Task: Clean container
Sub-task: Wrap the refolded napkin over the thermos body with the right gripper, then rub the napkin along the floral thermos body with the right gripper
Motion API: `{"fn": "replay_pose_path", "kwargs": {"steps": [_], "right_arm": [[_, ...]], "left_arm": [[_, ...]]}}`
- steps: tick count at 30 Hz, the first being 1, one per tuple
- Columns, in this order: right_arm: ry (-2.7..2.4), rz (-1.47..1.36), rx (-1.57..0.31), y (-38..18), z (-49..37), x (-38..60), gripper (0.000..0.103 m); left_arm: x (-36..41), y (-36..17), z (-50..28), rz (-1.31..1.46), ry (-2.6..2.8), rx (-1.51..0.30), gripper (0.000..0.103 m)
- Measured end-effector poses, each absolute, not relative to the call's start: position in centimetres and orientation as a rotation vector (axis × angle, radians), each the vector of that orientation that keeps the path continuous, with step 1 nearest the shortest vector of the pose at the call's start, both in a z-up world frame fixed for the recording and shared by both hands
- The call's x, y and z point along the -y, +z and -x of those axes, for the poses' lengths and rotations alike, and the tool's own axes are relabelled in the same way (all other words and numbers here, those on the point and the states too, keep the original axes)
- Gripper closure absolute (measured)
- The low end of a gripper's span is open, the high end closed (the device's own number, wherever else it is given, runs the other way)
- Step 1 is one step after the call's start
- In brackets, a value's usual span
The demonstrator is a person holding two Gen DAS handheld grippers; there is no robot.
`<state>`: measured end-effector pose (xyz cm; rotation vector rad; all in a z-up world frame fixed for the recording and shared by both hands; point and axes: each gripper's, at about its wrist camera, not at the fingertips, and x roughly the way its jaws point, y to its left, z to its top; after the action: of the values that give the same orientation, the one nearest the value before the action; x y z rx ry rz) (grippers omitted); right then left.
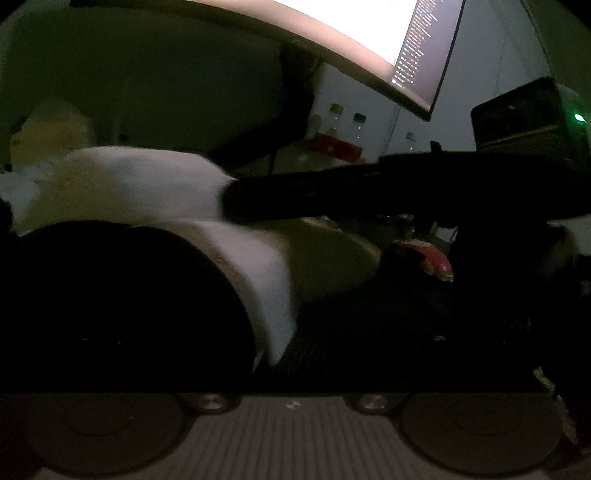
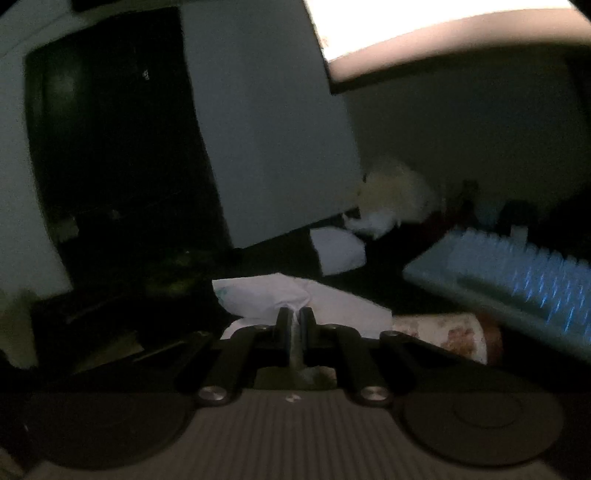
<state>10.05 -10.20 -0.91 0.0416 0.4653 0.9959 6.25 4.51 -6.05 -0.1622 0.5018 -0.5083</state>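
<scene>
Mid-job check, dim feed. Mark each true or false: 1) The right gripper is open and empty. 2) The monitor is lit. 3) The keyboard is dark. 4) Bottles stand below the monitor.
1) False. The right gripper is shut on a white tissue.
2) True. The monitor glows bright.
3) False. The keyboard glows blue.
4) True. The bottles stand by the wall under the monitor's lower edge.
</scene>
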Motion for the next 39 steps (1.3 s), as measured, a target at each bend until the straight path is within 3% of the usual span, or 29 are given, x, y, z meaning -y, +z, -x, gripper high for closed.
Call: {"fn": "replay_pose_path", "kwargs": {"steps": [6, 12, 18, 39], "right_arm": [[0.779, 0.055, -0.554, -0.4, -13.7, 12.1, 0.096], [0.918, 0.142, -0.615, 0.7, -12.5, 9.1, 0.096], [0.988, 0.165, -0.582, 0.3, -11.8, 7.7, 0.096], [0.936, 0.182, -0.541, 0.5, -14.0, 7.0, 0.093]], "left_arm": [[-4.8, -5.4, -6.7, 0.178, -0.459, -0.556, 0.000], [-4.9, -5.0, -7.1, 0.154, -0.419, -0.591, 0.000], [-4.4, -5.3, -7.4, 0.032, -0.389, -0.578, 0.000], [-7.3, -4.9, -10.8, 0.129, -0.403, -0.617, 0.000]]}}
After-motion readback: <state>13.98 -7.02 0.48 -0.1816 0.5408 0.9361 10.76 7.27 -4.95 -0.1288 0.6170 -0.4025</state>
